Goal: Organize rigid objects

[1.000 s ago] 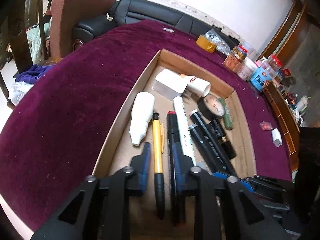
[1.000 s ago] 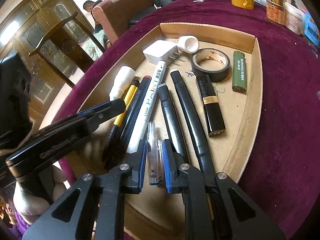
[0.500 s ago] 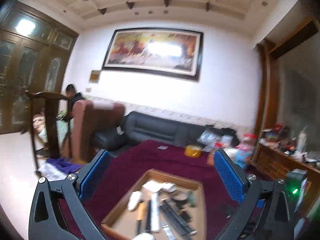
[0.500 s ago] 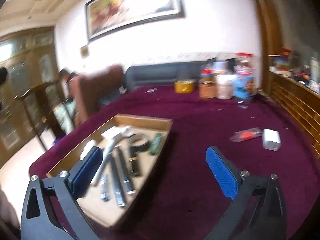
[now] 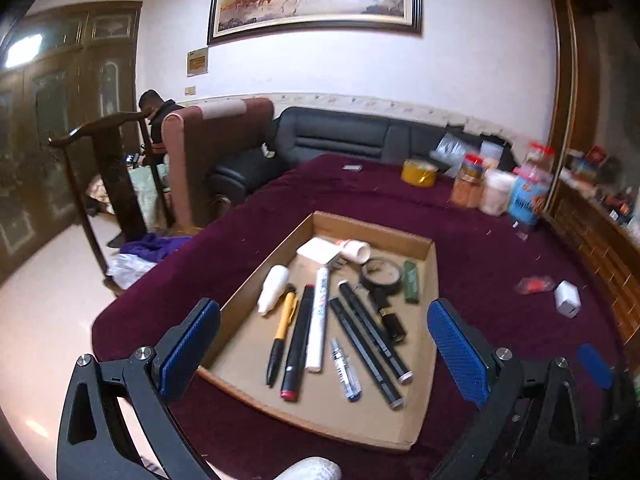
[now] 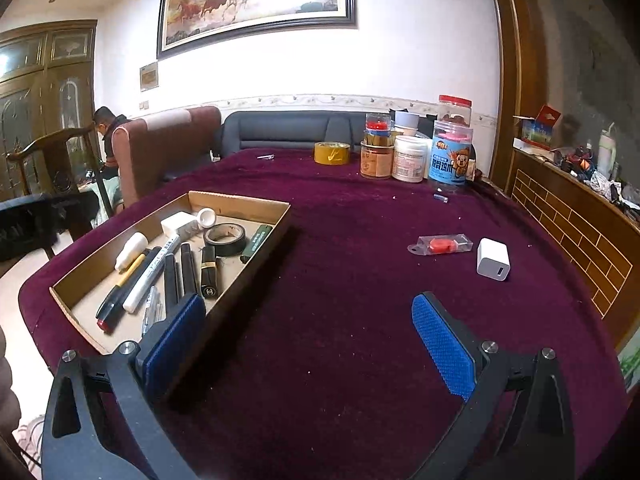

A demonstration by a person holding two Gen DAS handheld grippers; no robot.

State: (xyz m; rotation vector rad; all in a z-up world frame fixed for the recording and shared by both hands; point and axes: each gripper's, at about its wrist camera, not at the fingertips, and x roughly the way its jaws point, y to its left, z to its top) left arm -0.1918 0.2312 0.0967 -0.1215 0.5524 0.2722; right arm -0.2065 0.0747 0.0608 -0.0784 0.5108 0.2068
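Note:
A shallow cardboard tray [image 5: 372,228] on the purple cloth holds a white bottle [image 5: 273,288], a yellow pen [image 5: 282,332], a black marker [image 5: 298,344], a white paint marker [image 5: 318,320], a clear pen [image 5: 344,368], two long black markers [image 5: 372,344], a lipstick [image 5: 394,324], a black tape roll [image 5: 382,276], a green lighter [image 5: 411,287] and a white plug [image 5: 320,250]. My left gripper [image 5: 323,306] hangs open above the tray's near end, empty. My right gripper [image 6: 308,304] is open and empty over the cloth, right of the tray [image 6: 240,202].
On the cloth to the right lie a white charger [image 6: 493,258] and a red item in a clear pack [image 6: 440,245]. A yellow tape roll [image 6: 331,153] and several jars [image 6: 408,158] stand at the far edge. A person [image 5: 154,108] sits behind an armchair at the back left.
Both grippers have opened wide and drawn back and up from the tray. The clear pen that the right gripper was shut on now lies in the tray; the yellow pen and black marker lie free.

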